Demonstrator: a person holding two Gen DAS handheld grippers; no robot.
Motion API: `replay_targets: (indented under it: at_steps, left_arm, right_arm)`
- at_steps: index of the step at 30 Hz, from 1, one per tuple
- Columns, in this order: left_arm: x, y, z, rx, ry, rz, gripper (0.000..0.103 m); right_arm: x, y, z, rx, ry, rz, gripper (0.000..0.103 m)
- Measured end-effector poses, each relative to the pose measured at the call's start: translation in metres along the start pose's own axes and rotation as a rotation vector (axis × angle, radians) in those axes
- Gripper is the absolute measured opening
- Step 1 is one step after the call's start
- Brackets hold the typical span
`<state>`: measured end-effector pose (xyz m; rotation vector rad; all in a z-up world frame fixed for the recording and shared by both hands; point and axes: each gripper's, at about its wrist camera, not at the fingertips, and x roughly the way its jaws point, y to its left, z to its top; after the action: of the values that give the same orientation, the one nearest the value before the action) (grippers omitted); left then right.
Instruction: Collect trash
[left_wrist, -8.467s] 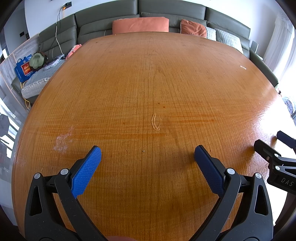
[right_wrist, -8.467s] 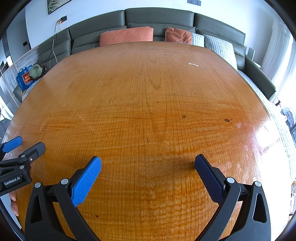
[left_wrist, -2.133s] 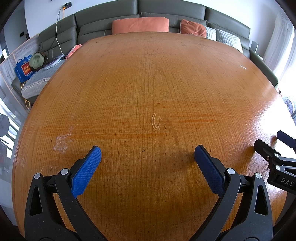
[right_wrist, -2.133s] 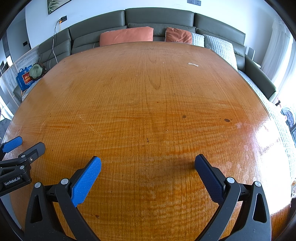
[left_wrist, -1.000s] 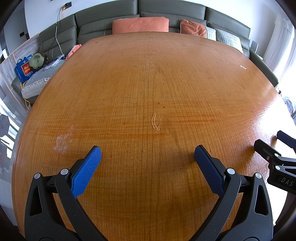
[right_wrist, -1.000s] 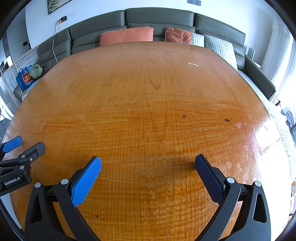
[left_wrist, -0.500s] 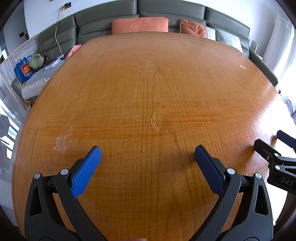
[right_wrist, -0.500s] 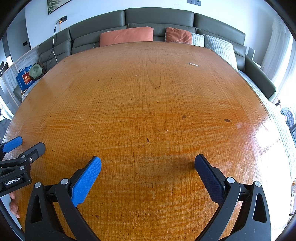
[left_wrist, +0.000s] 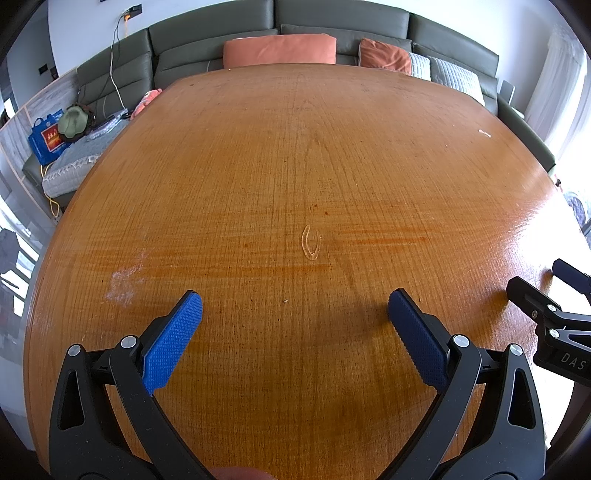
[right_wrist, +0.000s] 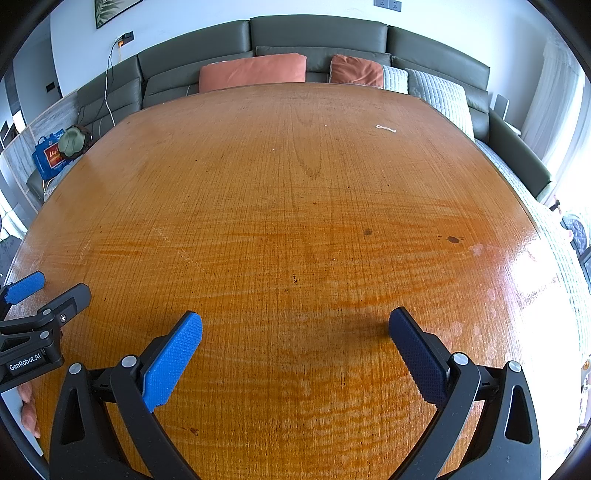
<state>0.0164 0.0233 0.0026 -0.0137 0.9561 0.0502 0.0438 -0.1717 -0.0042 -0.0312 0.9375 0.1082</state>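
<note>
A small white scrap (right_wrist: 386, 128) lies far off on the right part of the wooden table (right_wrist: 295, 206); it also shows in the left wrist view (left_wrist: 484, 133). A clear loop-shaped thing (left_wrist: 310, 242) lies on the table (left_wrist: 295, 166) ahead of my left gripper (left_wrist: 294, 305). My left gripper is open and empty over the near edge. My right gripper (right_wrist: 295, 325) is open and empty, beside the left one. Each gripper shows at the side of the other's view, the right one (left_wrist: 543, 291) and the left one (right_wrist: 48, 288).
A grey sofa (right_wrist: 317, 40) with orange cushions (right_wrist: 253, 72) wraps the far side of the table. A blue bag (left_wrist: 46, 136) and a green hat (left_wrist: 74, 120) lie on the sofa at left. Curtains (right_wrist: 554, 103) hang at right.
</note>
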Motion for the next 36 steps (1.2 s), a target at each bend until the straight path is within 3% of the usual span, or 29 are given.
replay_targets:
  at_steps: [36]
  left_arm:
    - [0.0003,0.0016,-0.0003,-0.001,0.000,-0.002,0.097]
  right_arm:
    - [-0.0004,0.0003,0.0002,0.000,0.000,0.000,0.101]
